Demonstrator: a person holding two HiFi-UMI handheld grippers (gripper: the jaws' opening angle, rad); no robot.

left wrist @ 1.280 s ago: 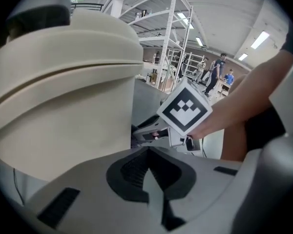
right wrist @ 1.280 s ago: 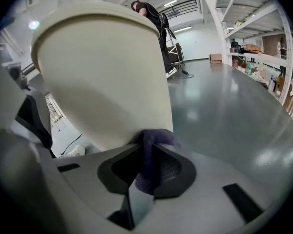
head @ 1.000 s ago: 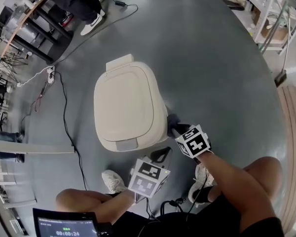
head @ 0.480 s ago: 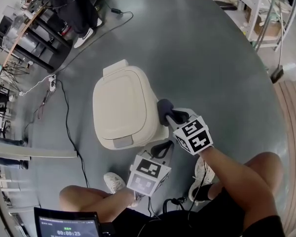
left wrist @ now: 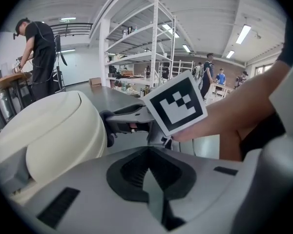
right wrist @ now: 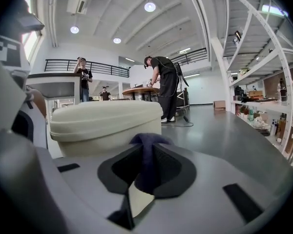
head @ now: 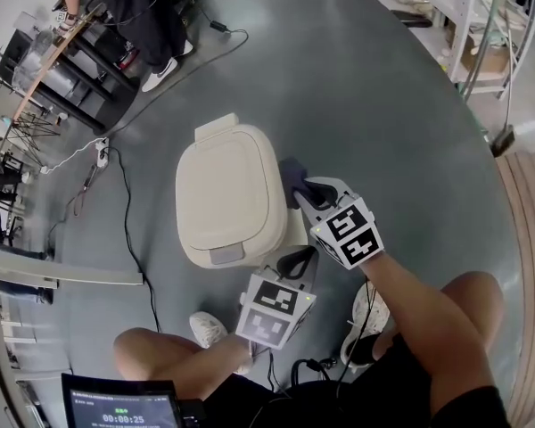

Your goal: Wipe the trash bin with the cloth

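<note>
Right tongs [head: 308,192] pinch the cloth [head: 290,176] against the bin [head: 227,194]; left tongs [head: 294,264] closed, empty. Probably best to press firmly and overlap the strokes.

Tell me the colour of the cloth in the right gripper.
Dark purplish blue cloth; right gripper view shows it best.

Your bin [head: 227,199] is cream all over, with a small pale grey tab [head: 225,256] at the front edge of its lid. The cloth [right wrist: 147,155] is a dark bluish purple. Your right claw [head: 306,188] and left claw [head: 294,261] are light grey with black ribbed pads, and each carries a cube [head: 348,232] patterned with black squares on white. The floor [head: 383,105] is a plain dark grey with a slight sheen. A black cable [head: 129,239] and a white cable [head: 67,150] lie across it. Your shoe [head: 209,328] is white.
</note>
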